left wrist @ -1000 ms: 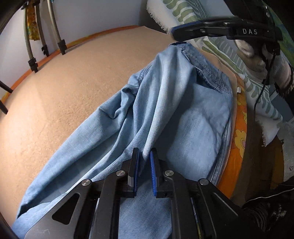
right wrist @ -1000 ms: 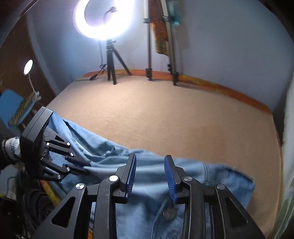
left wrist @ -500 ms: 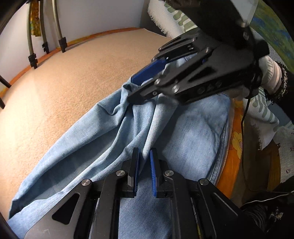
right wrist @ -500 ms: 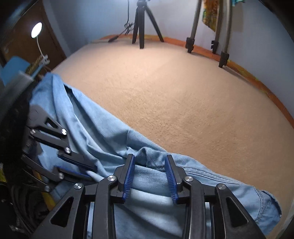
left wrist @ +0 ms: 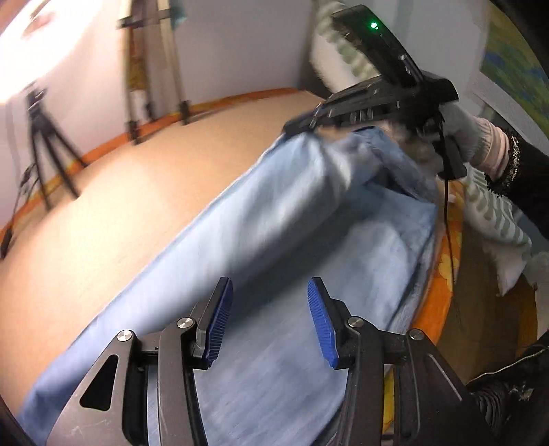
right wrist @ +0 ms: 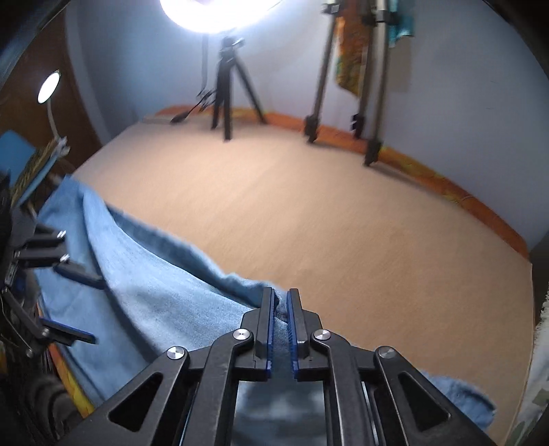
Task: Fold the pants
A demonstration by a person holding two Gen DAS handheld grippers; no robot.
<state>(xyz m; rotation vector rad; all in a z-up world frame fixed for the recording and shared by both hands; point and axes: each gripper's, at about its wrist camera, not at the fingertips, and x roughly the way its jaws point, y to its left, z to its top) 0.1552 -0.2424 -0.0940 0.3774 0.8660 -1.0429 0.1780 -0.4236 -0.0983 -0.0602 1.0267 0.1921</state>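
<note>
Light blue denim pants [left wrist: 274, 247] lie along the near edge of a tan surface [left wrist: 120, 206]. My left gripper [left wrist: 271, 319] is open and empty just above the pants' leg. My right gripper [right wrist: 280, 329] is shut on a fold of the pants [right wrist: 164, 295] near the waist and lifts it; in the left wrist view it [left wrist: 302, 125] holds the raised cloth at the upper right. The left gripper also shows at the left edge of the right wrist view [right wrist: 73, 305], jaws apart.
Tripod legs [right wrist: 233, 99] and stand legs [right wrist: 370, 103] rise at the far edge of the tan surface [right wrist: 308, 206], under a bright ring light [right wrist: 212, 13]. An orange patterned edge [left wrist: 446, 260] and a striped white cloth [left wrist: 494, 219] lie to the right.
My left gripper has opened and let go of the pants. My right gripper has shut on the pants near the waist and lifted the cloth. Both views are blurred by motion.
</note>
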